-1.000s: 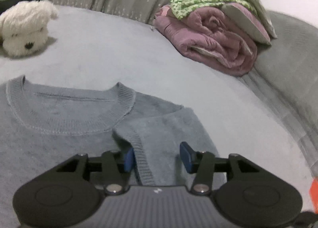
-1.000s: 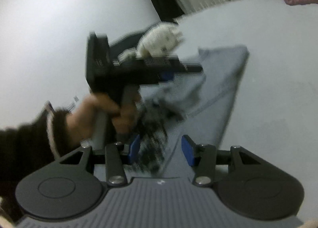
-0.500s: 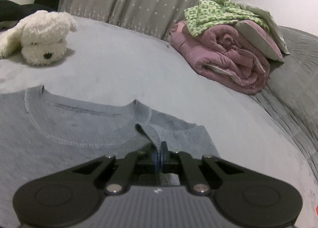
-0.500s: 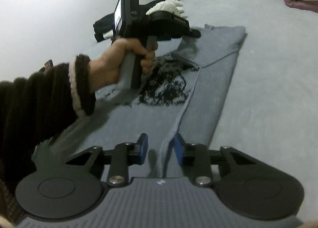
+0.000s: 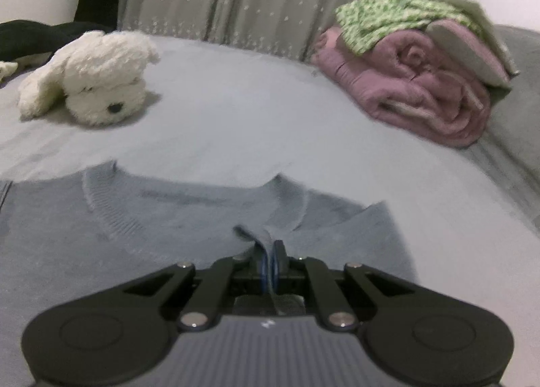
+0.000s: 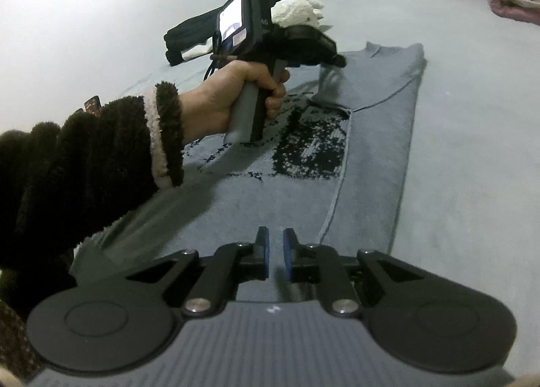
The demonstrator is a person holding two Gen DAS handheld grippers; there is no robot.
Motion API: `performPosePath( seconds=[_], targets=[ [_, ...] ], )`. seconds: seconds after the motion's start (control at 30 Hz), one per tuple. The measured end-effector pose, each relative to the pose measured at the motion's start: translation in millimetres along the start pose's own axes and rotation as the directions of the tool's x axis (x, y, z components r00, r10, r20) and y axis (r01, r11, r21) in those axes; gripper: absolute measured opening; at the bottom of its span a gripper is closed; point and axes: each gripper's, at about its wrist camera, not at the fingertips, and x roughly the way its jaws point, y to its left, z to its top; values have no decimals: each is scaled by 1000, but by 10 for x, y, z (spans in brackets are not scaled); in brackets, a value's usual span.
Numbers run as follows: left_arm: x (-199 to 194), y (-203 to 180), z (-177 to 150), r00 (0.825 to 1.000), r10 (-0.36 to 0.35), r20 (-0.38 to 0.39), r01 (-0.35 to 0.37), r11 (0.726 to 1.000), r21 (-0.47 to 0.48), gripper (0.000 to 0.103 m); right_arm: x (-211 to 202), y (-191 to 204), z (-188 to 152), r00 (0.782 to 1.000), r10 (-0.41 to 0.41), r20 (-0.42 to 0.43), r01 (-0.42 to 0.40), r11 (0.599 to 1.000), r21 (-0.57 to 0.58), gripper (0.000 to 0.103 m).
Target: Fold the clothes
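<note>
- Left wrist view: the left gripper [image 5: 270, 260] has gone from wide open a second ago to pinched on the ribbed cuff [image 5: 260, 238] of the grey sweater [image 5: 118, 235], whose sleeve is folded in over the chest. A strip of knit runs between the blue pads; the jaws are easing open a touch, yet the cloth is still held between them.
- The sweater lies flat on the grey bed [image 5: 236, 123], its neckline towards the far side. The view has tipped up: the white plush dog [image 5: 94, 80] at far left and the pink blanket bundle [image 5: 415, 83] under a green patterned cloth [image 5: 398, 12] at far right now sit lower in the picture and look larger.
- This suggests the sleeve grip is made and a lift or fold of the sleeve can follow.
- Right wrist view: the right gripper [image 6: 276, 252] has swung from a blurred pass above the sweater to a steady spot over its near part. Its jaws are narrow and closing; a small gap shows between the pads, and whether any cloth is caught cannot be told.
- Further off, the person's hand [image 6: 233, 97] holds the left gripper's handle above the sweater's dark chest print [image 6: 310, 147].
- The body fold likely waits on the right gripper's hold.
</note>
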Motion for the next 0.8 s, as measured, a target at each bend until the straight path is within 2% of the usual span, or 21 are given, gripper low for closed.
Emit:
performPosePath(
  seconds=[0.03, 0.1, 0.17, 0.4, 0.53, 0.63, 0.8],
  targets=[
    [0, 27, -15, 1000, 0, -14, 0, 1000, -7, 17, -34, 4, -14, 1000, -5, 3, 5, 1000, 4, 19],
    [-69, 81, -36, 999, -33, -22, 32, 999, -39, 25, -103, 36, -52, 1000, -18, 14, 18, 1000, 7, 39],
    [-162, 93, -67, 998, -60, -30, 59, 997, -51, 33, -177, 99, -112, 1000, -25, 14, 25, 1000, -1, 39],
    [-538, -24, -249, 996, -61, -59, 61, 998, -2, 38, -318, 352, -358, 995, -90, -43, 89, 995, -38, 39],
    [-780, -168, -386, 989, -99, -107, 101, 995, 15, 41, -391, 440, -432, 986, -158, -61, 155, 986, -56, 39],
    [-936, -305, -505, 976, -143, -163, 149, 989, 23, 41, -506, 445, -442, 983, -180, -40, 179, 983, -39, 39],
    [-1124, -508, -710, 940, -235, -246, 248, 969, 22, 41, -600, 339, -499, 980, -194, -47, 195, 981, 24, 39]
  ],
)
